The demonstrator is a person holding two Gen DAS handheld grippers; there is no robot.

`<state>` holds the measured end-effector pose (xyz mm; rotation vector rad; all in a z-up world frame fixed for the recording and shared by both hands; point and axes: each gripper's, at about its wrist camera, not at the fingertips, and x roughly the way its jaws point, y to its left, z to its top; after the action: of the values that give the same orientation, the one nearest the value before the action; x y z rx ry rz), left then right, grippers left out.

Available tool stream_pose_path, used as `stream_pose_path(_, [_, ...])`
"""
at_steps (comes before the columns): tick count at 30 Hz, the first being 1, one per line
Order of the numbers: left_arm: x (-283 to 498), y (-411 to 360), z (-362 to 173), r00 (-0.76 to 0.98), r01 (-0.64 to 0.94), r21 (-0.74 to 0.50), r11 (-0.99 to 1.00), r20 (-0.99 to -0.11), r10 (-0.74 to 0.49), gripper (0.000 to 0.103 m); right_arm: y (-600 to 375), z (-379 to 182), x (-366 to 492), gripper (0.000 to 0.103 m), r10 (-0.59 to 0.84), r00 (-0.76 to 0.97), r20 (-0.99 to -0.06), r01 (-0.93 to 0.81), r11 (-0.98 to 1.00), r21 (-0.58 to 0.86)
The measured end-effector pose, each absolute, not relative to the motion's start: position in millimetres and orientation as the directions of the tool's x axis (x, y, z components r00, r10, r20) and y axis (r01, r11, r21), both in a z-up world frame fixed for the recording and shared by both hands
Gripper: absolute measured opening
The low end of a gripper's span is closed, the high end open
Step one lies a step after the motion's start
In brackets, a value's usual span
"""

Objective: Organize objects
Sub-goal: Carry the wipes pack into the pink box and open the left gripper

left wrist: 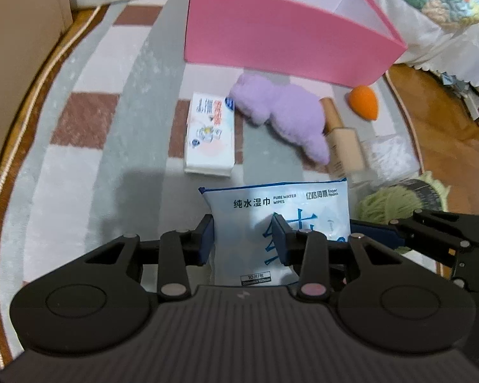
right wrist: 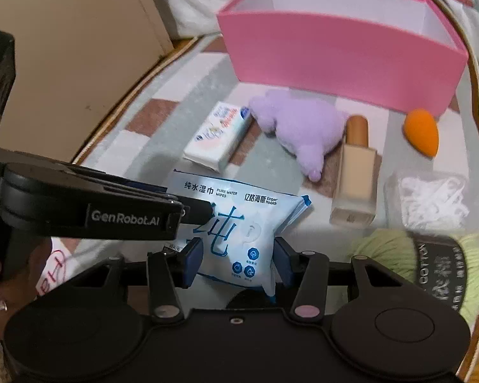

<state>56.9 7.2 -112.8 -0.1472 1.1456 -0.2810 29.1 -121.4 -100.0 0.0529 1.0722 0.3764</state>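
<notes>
Gripping the wet-wipes pack with both left tongs and right tongs, you steady it for the pink box.

Checkered rug, wooden floor, beige cabinet, floral bedspread

One pink box, two wipe packs, one plush, one bottle, one sponge, seemingly one yarn skein.

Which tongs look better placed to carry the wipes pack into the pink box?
Hard to separate: left tongs and right tongs both straddle the wipes pack. The pink box lies ahead of both.
</notes>
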Motion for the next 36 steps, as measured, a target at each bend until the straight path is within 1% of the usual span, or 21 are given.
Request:
stream_pose_path(7, [53, -1, -67, 0.444, 0.190, -0.242, 0.952, -0.843, -0.303, 0.037, -132, -55, 24, 0.053, 0.338, 0.495, -0.800, -0.312, 0.929, 0.199])
stream_pose_path(10, [53, -8, -45, 0.476, 0.214, -0.214, 0.953, -0.829, -0.293, 0.037, -138, -35, 23, 0.049, 0.337, 0.529, -0.779, -0.317, 0.930, 0.186])
stream_pose_path(12, [54, -12, -32, 0.489, 0.227, -0.203, 0.952, -0.822, -0.292, 0.037, -144, -23, 24, 0.043, 0.338, 0.548, -0.765, -0.316, 0.931, 0.186])
stream_pose_path(14, [57, -15, -17, 0.496, 0.238, -0.201, 0.950, -0.816, -0.297, 0.037, -150, -7, 25, 0.039, 0.337, 0.570, -0.749, -0.320, 0.931, 0.176])
stream_pose_path(15, [60, -16, -9, 0.499, 0.245, -0.197, 0.949, -0.814, -0.298, 0.037, -152, 0, 26, 0.035, 0.335, 0.580, -0.743, -0.326, 0.931, 0.165])
stream_pose_path(16, [64, -18, 0, 0.505, 0.254, -0.192, 0.948, -0.810, -0.299, 0.037, -154, 5, 27, 0.033, 0.334, 0.586, -0.738, -0.332, 0.930, 0.157])
stream_pose_path(18, [73, -22, 17, 0.517, 0.270, -0.178, 0.946, -0.803, -0.298, 0.037, -162, 19, 33, 0.026, 0.340, 0.593, -0.730, -0.344, 0.926, 0.152])
stream_pose_path(20, [83, -27, 32, 0.530, 0.284, -0.162, 0.945, -0.795, -0.296, 0.037, -169, 31, 42, 0.023, 0.347, 0.596, -0.724, -0.355, 0.923, 0.150])
stream_pose_path(23, [103, -39, 50, 0.552, 0.305, -0.127, 0.944, -0.784, -0.284, 0.037, -180, 46, 61, 0.023, 0.345, 0.610, -0.713, -0.376, 0.918, 0.123])
stream_pose_path(26, [132, -55, 56, 0.584, 0.327, -0.078, 0.942, -0.767, -0.266, 0.037, -193, 57, 90, 0.023, 0.324, 0.636, -0.700, -0.382, 0.921, 0.080])
stream_pose_path(31, [190, -78, 49, 0.577, 0.331, -0.115, 0.937, -0.761, -0.297, 0.037, -215, 60, 144, 0.022, 0.282, 0.641, -0.714, -0.348, 0.936, 0.057])
stream_pose_path(36, [235, -106, 24, 0.560, 0.346, -0.137, 0.928, -0.763, -0.322, 0.037, -229, 41, 189, 0.022, 0.211, 0.625, -0.752, -0.304, 0.953, 0.015])
